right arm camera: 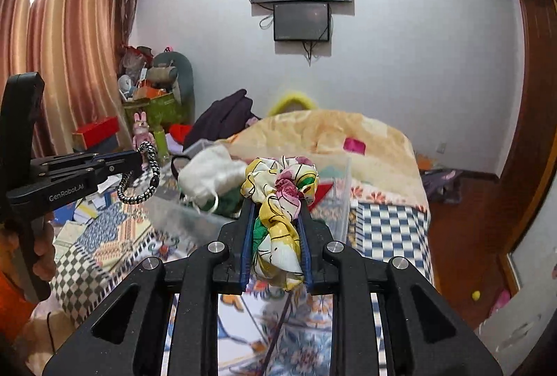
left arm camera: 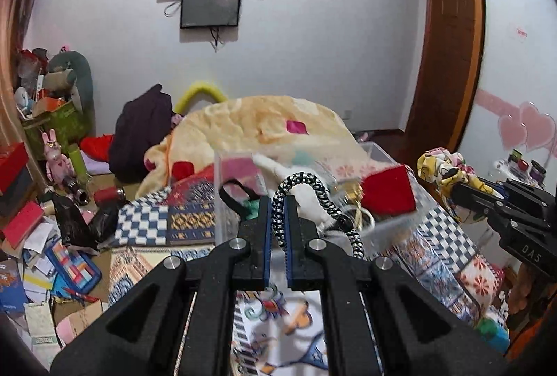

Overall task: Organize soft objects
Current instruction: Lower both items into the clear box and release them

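Note:
My left gripper [left arm camera: 277,202] is shut on a black-and-white braided hair tie [left arm camera: 313,188], whose loop arches up and right over a clear plastic box [left arm camera: 386,223]. It also shows in the right wrist view [right arm camera: 139,176], hanging from the left gripper [right arm camera: 141,157]. My right gripper [right arm camera: 275,205] is shut on a floral yellow, white and pink scrunchie [right arm camera: 278,202], held above the bed just before the box [right arm camera: 343,202]. In the left wrist view the scrunchie [left arm camera: 445,174] and right gripper [left arm camera: 456,191] sit at the right. The box holds a white cloth [right arm camera: 209,174], green fabric and a red piece [left arm camera: 390,191].
The box stands on a bed with a patterned patchwork cover [left arm camera: 195,223] and a bunched cream blanket [left arm camera: 257,129] behind it. Cluttered papers, boxes and toys [left arm camera: 45,237] fill the floor at left. A wooden door frame [left arm camera: 449,45] is at right.

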A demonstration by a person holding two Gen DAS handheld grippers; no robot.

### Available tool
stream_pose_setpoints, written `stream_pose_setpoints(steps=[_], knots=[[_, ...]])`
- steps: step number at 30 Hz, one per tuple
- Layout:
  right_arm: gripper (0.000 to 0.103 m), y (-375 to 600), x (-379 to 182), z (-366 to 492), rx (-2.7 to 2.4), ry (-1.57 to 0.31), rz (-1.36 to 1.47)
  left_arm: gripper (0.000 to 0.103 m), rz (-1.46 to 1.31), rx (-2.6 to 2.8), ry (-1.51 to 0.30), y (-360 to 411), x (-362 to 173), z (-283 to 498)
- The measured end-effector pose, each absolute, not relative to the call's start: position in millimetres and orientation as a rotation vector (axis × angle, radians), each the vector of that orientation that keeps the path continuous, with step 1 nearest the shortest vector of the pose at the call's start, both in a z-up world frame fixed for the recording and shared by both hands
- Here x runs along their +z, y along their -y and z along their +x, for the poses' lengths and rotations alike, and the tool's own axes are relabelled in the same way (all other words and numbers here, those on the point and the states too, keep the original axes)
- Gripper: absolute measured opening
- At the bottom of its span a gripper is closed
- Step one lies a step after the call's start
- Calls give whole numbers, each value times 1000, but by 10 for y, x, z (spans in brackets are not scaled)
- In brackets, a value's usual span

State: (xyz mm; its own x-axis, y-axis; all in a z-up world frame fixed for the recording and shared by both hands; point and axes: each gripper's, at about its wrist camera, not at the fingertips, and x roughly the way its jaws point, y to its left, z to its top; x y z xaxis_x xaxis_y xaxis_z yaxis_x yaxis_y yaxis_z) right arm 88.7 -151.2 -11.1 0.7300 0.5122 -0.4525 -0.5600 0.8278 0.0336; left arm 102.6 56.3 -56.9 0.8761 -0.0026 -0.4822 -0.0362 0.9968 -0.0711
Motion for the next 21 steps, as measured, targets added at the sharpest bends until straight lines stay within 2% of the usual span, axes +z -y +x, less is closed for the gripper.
stream_pose_setpoints(steps=[9, 21], knots=[[20, 1225, -104, 1150, 626, -473, -96, 5, -67, 104, -539, -710, -724, 1313], [23, 853, -447, 1430, 644, -598, -130, 5, -46, 127, -592, -759, -1009, 1501]])
